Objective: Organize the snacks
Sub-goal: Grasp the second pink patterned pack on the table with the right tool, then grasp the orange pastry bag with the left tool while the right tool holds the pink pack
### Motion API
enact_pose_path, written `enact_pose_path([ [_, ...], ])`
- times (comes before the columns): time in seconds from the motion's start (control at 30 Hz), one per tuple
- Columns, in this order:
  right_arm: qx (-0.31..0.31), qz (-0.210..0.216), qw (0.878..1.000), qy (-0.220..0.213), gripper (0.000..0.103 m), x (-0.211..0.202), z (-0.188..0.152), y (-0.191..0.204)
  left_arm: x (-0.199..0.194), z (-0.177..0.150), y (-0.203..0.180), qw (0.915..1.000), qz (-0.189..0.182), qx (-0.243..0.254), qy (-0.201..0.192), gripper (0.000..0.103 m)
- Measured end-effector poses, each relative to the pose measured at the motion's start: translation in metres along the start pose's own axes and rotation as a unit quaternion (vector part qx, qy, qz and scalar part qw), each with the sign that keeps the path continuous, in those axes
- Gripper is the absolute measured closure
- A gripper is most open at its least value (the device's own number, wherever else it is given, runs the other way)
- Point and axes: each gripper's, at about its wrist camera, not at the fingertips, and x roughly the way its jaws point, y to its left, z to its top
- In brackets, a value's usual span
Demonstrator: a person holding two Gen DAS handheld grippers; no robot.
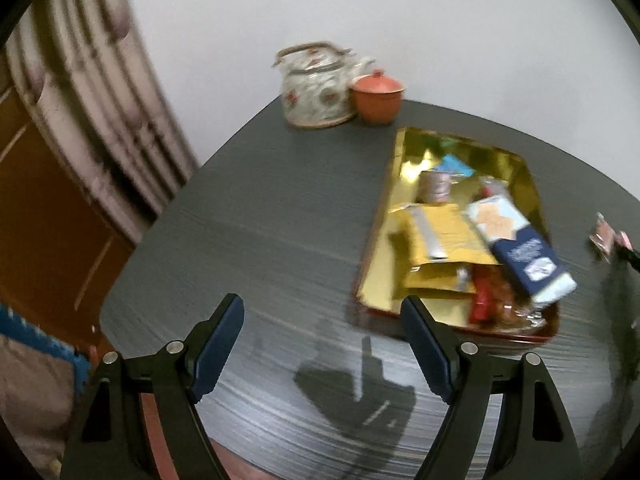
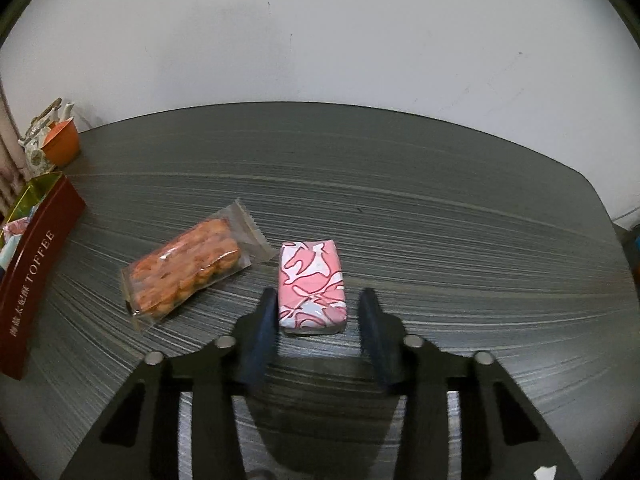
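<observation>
My right claw (image 2: 318, 316) straddles the pink-and-white packet (image 2: 312, 286), jaws not yet clamped, I think. The clear-wrapped pastry (image 2: 186, 270) lies just beside that packet. Several snacks already fill the toffee tin (image 1: 516, 172); my left claw (image 1: 322, 344) hangs open, empty.

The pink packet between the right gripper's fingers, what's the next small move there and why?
Probably close the right gripper the rest of the way on the pink packet. The packet lies flat on the table between the fingers, with a gap showing at the right finger, so it isn't gripped yet.
</observation>
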Motion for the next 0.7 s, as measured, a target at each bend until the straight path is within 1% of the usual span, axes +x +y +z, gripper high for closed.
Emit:
enact_pose_path([
  [0.03,0.0,0.001,1.0,-0.002,0.073,0.0,-0.001,-0.003,-0.002,0.001,-0.01,0.9999,-0.005,0.015,0.001,0.022],
  [0.13,-0.004,-0.002,1.0,-0.011,0.074,0.0,-0.003,-0.01,-0.003,0.005,-0.041,0.998,-0.022,0.059,-0.001,0.022],
  [0.17,-0.005,-0.007,1.0,-0.014,0.074,-0.006,-0.008,-0.01,-0.003,0.006,-0.055,0.9968,-0.028,0.074,-0.001,0.022],
  [0.2,-0.006,-0.015,1.0,-0.017,0.074,-0.007,-0.011,-0.016,-0.003,0.007,-0.07,0.9955,-0.037,0.087,-0.003,0.022],
  [0.23,-0.004,-0.016,1.0,-0.018,0.074,-0.006,-0.013,-0.013,-0.004,0.008,-0.083,0.9939,-0.048,0.099,-0.004,0.022],
  [0.3,0.007,-0.02,1.0,-0.018,0.074,-0.01,-0.02,-0.027,-0.004,0.011,-0.115,0.9894,-0.07,0.127,-0.007,0.022],
  [0.37,0.012,-0.032,0.999,-0.019,0.074,-0.015,-0.025,-0.041,-0.004,0.015,-0.148,0.9827,-0.098,0.157,-0.01,0.022],
  [0.43,0.025,-0.039,0.999,-0.019,0.074,-0.018,-0.03,-0.057,-0.004,0.017,-0.175,0.9774,-0.12,0.174,-0.01,0.022],
  [0.53,0.042,-0.05,0.998,-0.019,0.074,-0.024,-0.037,-0.079,0.002,0.024,-0.221,0.9659,-0.17,0.196,-0.002,0.022],
  [0.6,0.052,-0.055,0.997,-0.019,0.074,-0.027,-0.042,-0.092,0.009,0.028,-0.248,0.96,-0.188,0.208,0.005,0.022],
  [0.7,0.061,-0.053,0.997,-0.02,0.073,-0.027,-0.045,-0.094,0.02,0.031,-0.292,0.949,-0.206,0.239,0.013,0.019],
])
